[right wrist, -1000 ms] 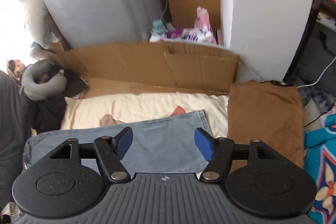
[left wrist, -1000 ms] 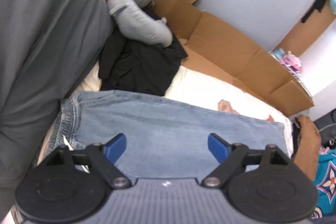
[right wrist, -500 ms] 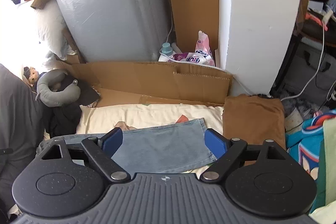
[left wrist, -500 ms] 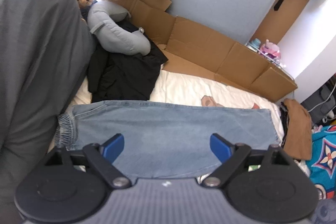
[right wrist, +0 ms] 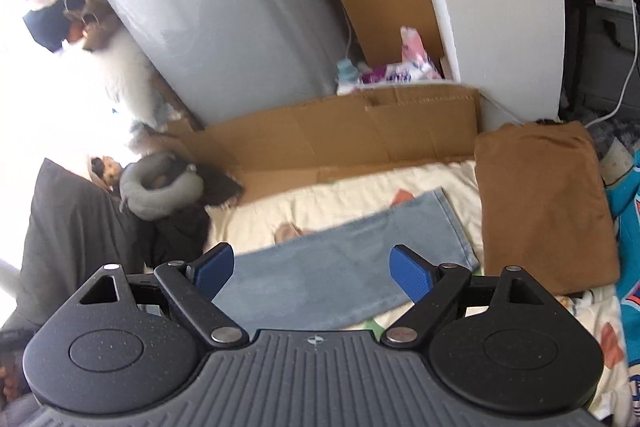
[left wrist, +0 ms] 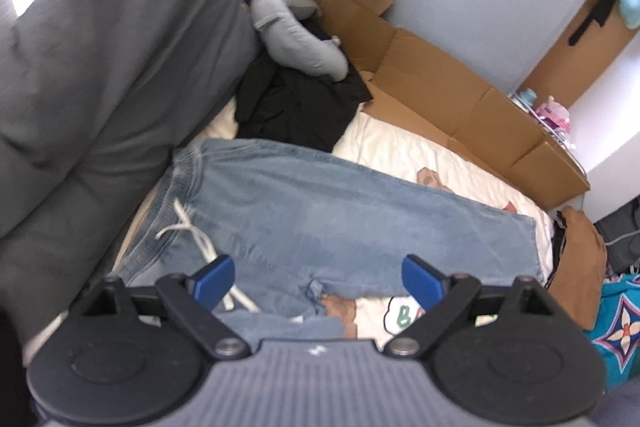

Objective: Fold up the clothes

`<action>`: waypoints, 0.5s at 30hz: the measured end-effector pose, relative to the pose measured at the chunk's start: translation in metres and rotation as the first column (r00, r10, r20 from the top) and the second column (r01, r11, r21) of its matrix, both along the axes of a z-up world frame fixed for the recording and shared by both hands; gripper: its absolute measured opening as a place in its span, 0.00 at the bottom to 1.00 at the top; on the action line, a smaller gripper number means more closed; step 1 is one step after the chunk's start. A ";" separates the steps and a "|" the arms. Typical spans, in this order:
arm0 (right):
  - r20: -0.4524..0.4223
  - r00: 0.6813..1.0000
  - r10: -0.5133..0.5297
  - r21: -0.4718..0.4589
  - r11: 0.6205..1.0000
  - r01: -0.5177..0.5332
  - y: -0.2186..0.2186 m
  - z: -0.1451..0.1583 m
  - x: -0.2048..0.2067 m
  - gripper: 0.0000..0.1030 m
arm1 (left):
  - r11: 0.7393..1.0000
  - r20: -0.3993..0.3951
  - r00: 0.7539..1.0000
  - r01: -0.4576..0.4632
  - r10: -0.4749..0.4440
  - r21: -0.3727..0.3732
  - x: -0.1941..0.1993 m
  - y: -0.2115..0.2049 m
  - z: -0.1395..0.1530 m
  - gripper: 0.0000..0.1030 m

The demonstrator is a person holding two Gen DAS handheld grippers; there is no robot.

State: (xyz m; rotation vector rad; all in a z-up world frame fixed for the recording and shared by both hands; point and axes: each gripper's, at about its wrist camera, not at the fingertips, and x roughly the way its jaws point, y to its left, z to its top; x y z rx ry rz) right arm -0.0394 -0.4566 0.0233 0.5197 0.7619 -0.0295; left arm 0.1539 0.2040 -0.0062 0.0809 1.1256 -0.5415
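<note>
Left wrist view: the left tongs (left wrist: 318, 281) fill the bottom of the frame, blue pads spread wide apart with nothing clamped between them. Beyond them, pale blue jeans (left wrist: 340, 219) lie flat across the middle of the frame on a cream bed sheet (left wrist: 400, 143), waistband and white drawstring (left wrist: 192, 231) at the left, leg hem at the right. A grey duvet (left wrist: 100, 67) fills the left side. Black clothing (left wrist: 300, 107) and a grey neck pillow (left wrist: 296, 35) sit above the jeans, with cardboard (left wrist: 440, 87) at upper right.

Right wrist view: the right tongs (right wrist: 312, 269) also stand wide, empty, having just been opening. The jeans leg (right wrist: 340, 267) lies behind them at centre; a folded brown garment (right wrist: 544, 203) rests just right of the hem.
</note>
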 end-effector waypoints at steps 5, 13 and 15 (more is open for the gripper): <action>0.035 0.999 0.022 0.030 0.999 -0.023 0.020 -0.004 -0.008 0.87 | 0.999 -0.026 0.998 -0.050 0.050 0.003 -0.011 0.014 -0.004 0.91; -0.030 0.999 0.029 0.066 0.997 -0.027 0.056 -0.045 -0.005 0.87 | 0.993 -0.065 0.997 0.035 -0.027 0.114 -0.023 0.015 -0.041 0.91; -0.035 0.999 0.006 0.028 1.000 -0.005 0.065 -0.049 -0.006 0.87 | 0.995 -0.077 0.995 0.070 -0.065 0.071 -0.024 0.011 -0.051 0.91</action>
